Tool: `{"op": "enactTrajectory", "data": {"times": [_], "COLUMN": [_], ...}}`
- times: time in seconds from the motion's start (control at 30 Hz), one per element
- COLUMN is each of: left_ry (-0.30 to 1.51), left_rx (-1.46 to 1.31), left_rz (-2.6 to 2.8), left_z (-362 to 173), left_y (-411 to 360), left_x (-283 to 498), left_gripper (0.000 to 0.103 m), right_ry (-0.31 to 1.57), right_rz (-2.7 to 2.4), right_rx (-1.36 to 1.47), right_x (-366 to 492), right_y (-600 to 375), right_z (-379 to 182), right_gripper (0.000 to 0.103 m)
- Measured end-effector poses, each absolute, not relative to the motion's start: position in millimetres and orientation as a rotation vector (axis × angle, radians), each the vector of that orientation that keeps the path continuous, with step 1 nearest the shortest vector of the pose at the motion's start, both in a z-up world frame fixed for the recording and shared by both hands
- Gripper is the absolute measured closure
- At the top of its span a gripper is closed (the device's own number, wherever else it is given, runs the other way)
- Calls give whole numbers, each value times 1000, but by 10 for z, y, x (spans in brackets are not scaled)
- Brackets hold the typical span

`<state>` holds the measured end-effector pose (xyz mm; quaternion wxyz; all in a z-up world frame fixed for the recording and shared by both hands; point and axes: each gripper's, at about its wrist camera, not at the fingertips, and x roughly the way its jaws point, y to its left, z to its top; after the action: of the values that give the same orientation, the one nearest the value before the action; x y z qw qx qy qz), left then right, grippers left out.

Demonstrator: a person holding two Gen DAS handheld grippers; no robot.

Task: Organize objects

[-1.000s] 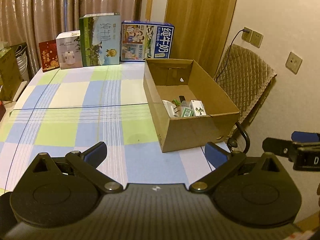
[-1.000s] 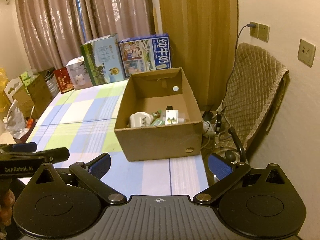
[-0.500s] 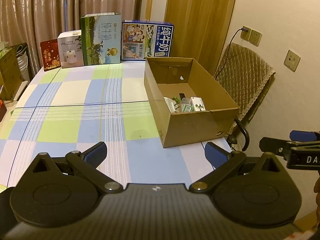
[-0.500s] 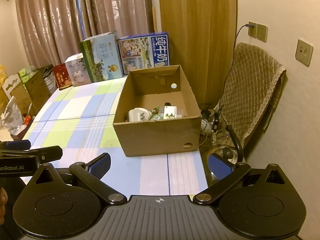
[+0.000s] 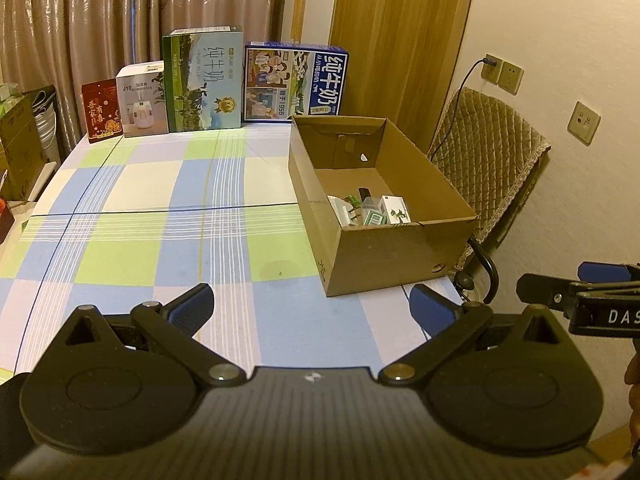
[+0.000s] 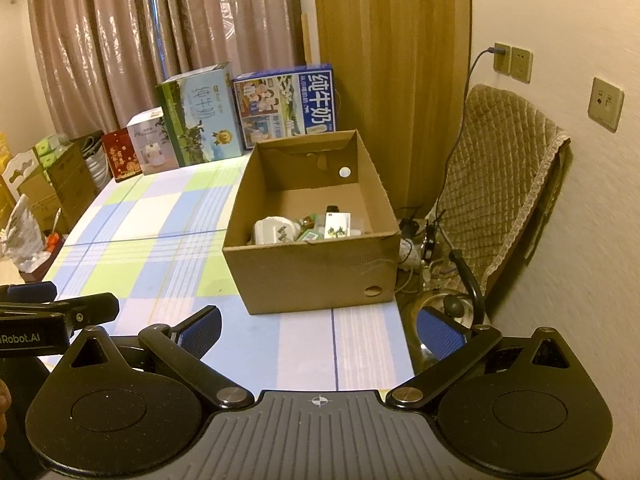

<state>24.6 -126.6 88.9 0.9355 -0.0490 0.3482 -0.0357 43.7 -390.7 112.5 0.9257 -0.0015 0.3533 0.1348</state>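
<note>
An open cardboard box (image 5: 384, 256) (image 6: 316, 272) stands at the right edge of a checked tablecloth (image 5: 160, 224) (image 6: 160, 240). Inside it lie several small items: a white adapter (image 6: 274, 232), a white packet with a plant picture (image 5: 394, 210) (image 6: 337, 225) and green-labelled pieces (image 5: 374, 218). My left gripper (image 5: 312, 306) hangs open over the near table edge, short of the box, with nothing between its fingers. My right gripper (image 6: 318, 330) is open too, near the box's front right corner, and empty.
Along the far table edge stand a red box (image 5: 101, 110), a white appliance box (image 5: 141, 104) and two milk cartons (image 5: 204, 80) (image 5: 296, 80). A quilted chair (image 5: 488, 160) and cables (image 6: 420, 248) sit right of the table. Cardboard boxes (image 6: 48, 184) crowd the left side.
Both grippers have drawn back from the box, which now looks smaller and farther. Both stay open and empty.
</note>
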Motion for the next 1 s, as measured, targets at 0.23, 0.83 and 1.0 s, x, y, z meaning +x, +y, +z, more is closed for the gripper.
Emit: {"op": "enactTrajectory", "data": {"times": [0.23, 0.83, 1.0], "left_ry": [712, 708, 696], "left_rx": [-103, -107, -131], "left_rz": [-73, -78, -82], "left_z": [885, 900, 907], "left_y": [-1265, -1281, -1281], "left_x": [245, 238, 225], "left_gripper": [1, 1, 1], "right_ry": [725, 720, 719], "right_rz": [276, 278, 282], "right_rx": [-4, -13, -10], "right_x": [436, 457, 455], "right_y": [-3905, -3884, -3889], "right_z": [1126, 1159, 1151], "right_gripper": [2, 2, 2]}}
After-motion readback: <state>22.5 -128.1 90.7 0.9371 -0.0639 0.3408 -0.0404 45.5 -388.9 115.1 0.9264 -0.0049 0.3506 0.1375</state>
